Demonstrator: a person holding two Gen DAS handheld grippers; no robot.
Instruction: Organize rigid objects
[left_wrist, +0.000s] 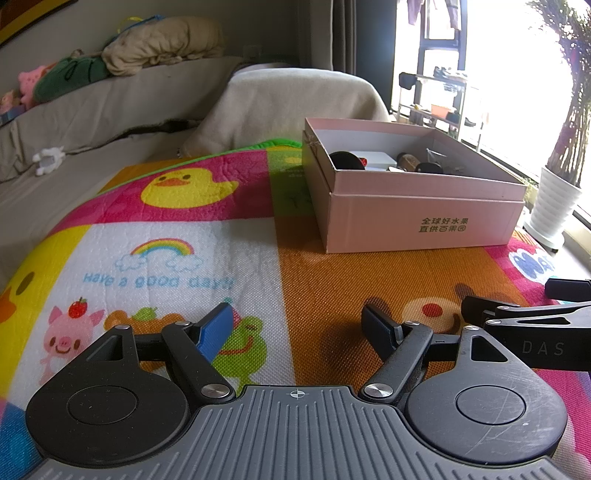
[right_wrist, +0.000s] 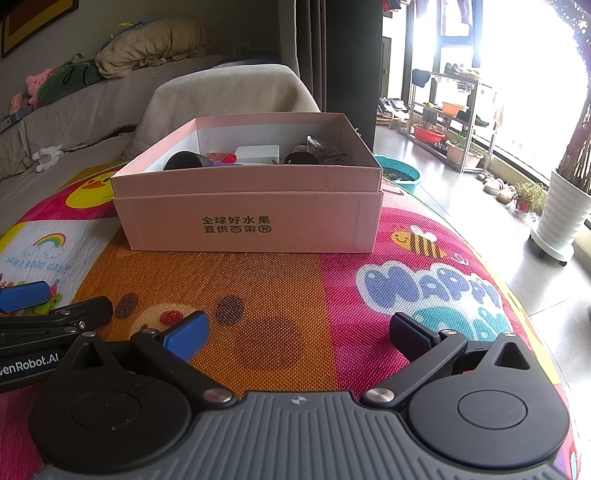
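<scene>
A pink cardboard box with green print stands open on the colourful play mat. It holds several objects: a black round thing, a white case, a red item and dark pieces at the right. The box also shows in the left wrist view at the upper right. My left gripper is open and empty, low over the mat. My right gripper is open and empty, in front of the box. Each gripper shows at the edge of the other's view.
A covered sofa with plush toys and a cushion runs behind the mat. A white planter stands on the floor at the right. A shelf rack and a teal basin stand near the window.
</scene>
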